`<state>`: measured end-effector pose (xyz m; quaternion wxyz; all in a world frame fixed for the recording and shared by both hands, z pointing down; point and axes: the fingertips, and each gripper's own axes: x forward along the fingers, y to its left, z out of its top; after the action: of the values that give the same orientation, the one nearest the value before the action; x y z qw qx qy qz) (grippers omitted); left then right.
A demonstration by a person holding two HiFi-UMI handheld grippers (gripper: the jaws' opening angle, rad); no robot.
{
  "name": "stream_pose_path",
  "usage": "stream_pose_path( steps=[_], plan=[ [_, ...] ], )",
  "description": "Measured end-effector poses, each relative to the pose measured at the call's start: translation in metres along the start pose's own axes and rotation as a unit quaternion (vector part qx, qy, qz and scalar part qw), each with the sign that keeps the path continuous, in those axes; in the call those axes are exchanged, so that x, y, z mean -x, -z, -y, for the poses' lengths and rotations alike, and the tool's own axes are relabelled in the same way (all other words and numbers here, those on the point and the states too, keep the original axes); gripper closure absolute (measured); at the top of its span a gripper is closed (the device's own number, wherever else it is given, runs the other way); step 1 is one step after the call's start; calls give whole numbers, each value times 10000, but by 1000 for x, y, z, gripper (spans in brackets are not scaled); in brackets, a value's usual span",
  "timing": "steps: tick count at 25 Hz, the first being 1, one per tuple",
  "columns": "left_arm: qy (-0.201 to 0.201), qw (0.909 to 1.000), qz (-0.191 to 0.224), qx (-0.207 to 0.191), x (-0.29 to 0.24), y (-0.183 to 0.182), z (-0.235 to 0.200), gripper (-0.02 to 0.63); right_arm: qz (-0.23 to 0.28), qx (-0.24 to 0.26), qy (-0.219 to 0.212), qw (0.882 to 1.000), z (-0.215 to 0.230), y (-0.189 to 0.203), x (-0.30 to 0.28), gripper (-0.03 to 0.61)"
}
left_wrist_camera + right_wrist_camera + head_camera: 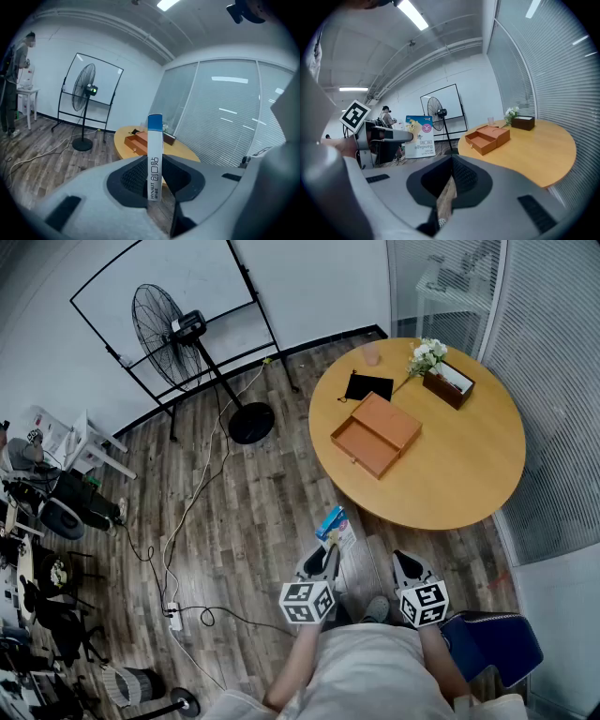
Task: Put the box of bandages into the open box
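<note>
The left hand-held gripper [153,177] clamps the slim white-and-blue cardboard bandage box [155,152] upright above the wood floor, short of the round wooden desk [459,479] bearing the open orange box [375,434]; the right hand-held gripper [451,182] is closed, empty

On the round table [534,150]: open box [487,138], flowers [512,112]. Left of the table: box of bandages [419,136] clamped in left gripper [408,136]. Right gripper [451,159] closed, empty.
</note>
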<state>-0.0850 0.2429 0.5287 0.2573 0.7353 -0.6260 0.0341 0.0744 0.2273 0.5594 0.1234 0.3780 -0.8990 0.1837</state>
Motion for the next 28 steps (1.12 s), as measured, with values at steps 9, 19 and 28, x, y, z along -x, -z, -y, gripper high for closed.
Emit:
stream_pose_path(
  steps=[9, 19, 28],
  plan=[
    [54, 9992, -68, -379, -4, 1, 8, 526, 21, -50, 57, 10000, 5, 3, 4, 580],
    [91, 9985, -97, -529, -2, -4, 12, 526, 522, -565, 272, 9967, 22, -13, 16, 580],
    [76, 9991, -63, -416, 2, -6, 7, 528, 526, -501, 265, 9970, 34, -11, 21, 580]
  ],
)
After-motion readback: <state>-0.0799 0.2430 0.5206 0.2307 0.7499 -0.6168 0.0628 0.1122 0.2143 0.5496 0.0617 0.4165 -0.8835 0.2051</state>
